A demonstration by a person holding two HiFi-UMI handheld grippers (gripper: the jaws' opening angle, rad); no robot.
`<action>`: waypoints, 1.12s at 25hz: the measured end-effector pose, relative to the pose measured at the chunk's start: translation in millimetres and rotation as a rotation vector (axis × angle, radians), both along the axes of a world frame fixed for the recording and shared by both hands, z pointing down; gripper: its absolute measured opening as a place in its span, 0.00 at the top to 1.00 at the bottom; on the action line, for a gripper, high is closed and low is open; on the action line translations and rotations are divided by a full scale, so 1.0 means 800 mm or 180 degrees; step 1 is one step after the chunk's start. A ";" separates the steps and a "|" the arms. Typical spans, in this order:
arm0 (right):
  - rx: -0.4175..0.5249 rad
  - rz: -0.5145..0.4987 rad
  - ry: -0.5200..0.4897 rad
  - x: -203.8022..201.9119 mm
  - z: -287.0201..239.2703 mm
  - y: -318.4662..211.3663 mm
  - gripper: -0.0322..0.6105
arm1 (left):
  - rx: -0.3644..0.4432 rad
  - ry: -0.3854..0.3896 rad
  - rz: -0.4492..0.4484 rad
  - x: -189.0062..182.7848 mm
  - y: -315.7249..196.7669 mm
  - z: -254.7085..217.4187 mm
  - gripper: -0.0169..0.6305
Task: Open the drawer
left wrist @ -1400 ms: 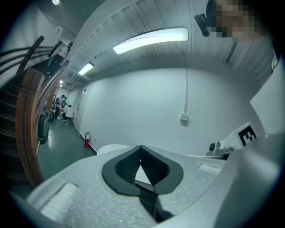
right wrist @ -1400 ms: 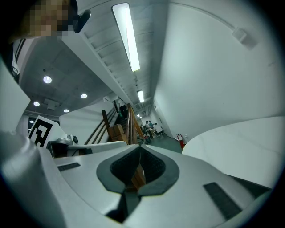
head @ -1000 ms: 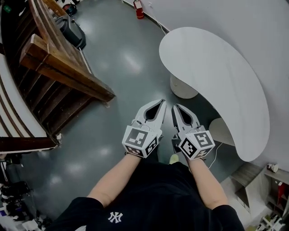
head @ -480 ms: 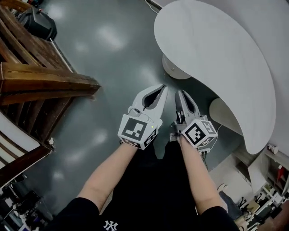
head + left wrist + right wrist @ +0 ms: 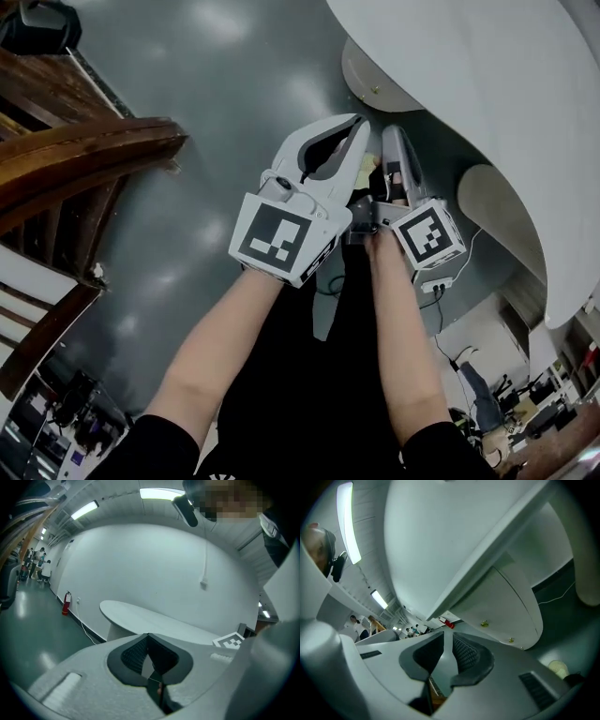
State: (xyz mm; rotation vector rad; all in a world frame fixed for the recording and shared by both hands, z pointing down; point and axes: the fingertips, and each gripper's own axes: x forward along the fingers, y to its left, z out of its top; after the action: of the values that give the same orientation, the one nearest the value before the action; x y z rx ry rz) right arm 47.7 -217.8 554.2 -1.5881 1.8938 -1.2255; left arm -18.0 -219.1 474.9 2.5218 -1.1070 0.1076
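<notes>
While no drawer front is plain in any view, the best candidate is the rounded white pedestal point(image 5: 364, 66) under the white kidney-shaped worktop point(image 5: 487, 84); the right gripper view shows two small brass knobs point(image 5: 483, 623) on its curved face. It lies ahead and slightly right of both tools, well apart. The right gripper point(image 5: 395, 133) is nearer; its jaws have just been opening, now a narrow gap with nothing between. Jaws of the left gripper point(image 5: 360, 124) are pressed together, empty. Pull axis can't be told yet. Glossy grey floor point(image 5: 187, 216) below, dark wooden stair beams point(image 5: 84, 159) off left, plain white wall point(image 5: 154, 564) behind.
</notes>
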 end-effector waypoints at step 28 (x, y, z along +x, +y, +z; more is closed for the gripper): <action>-0.0040 0.0390 -0.0484 0.053 0.158 -0.132 0.78 | -0.0023 0.0056 -0.0027 0.022 -0.075 0.132 0.96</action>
State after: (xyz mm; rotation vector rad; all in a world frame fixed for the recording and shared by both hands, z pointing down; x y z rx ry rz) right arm 90.5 -323.2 680.3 -1.5459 1.6736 -1.2694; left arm -0.7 -279.1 580.5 2.5066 -1.1085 0.0867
